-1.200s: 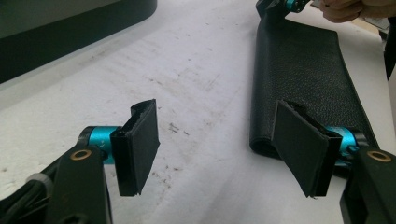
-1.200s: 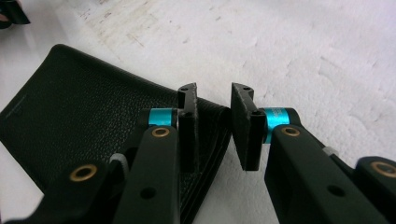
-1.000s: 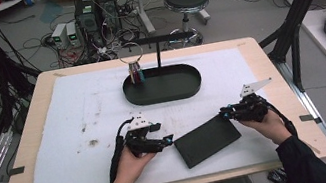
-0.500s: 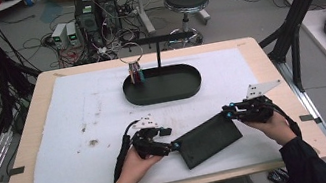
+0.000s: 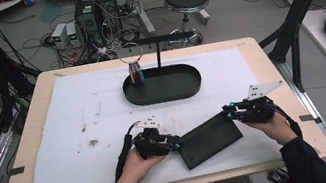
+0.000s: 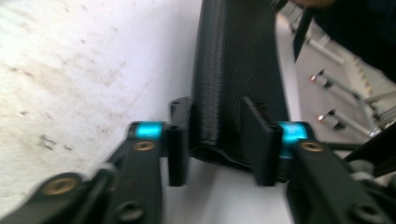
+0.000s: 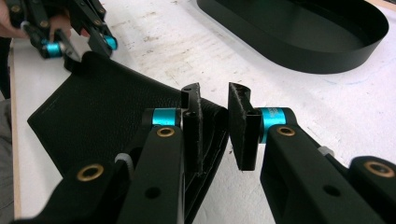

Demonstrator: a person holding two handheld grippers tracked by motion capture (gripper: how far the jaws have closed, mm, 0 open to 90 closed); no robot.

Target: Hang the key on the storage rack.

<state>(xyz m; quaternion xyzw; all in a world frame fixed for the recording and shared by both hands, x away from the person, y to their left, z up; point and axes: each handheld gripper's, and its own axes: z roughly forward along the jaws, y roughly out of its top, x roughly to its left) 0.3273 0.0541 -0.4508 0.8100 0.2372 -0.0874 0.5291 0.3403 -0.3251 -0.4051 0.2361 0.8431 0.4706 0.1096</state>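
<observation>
Left gripper (image 6: 212, 140): jaws narrow astride one end of black leather pouch (image 5: 210, 139) | Right gripper (image 7: 214, 116): jaws narrow, parted at opposite edge | pouch flat on counter (image 5: 38, 144)

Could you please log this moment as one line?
left tongs: open around flat black leather pouch corner | right tongs: open at opposite corner | pouch: on white mat

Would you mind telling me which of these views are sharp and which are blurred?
High view: soft, low detail, even light. Left gripper view: blurred throughout, the pouch smeared. Right gripper view: sharpest, pouch grain and mat stains clear, tray slightly soft.
</observation>
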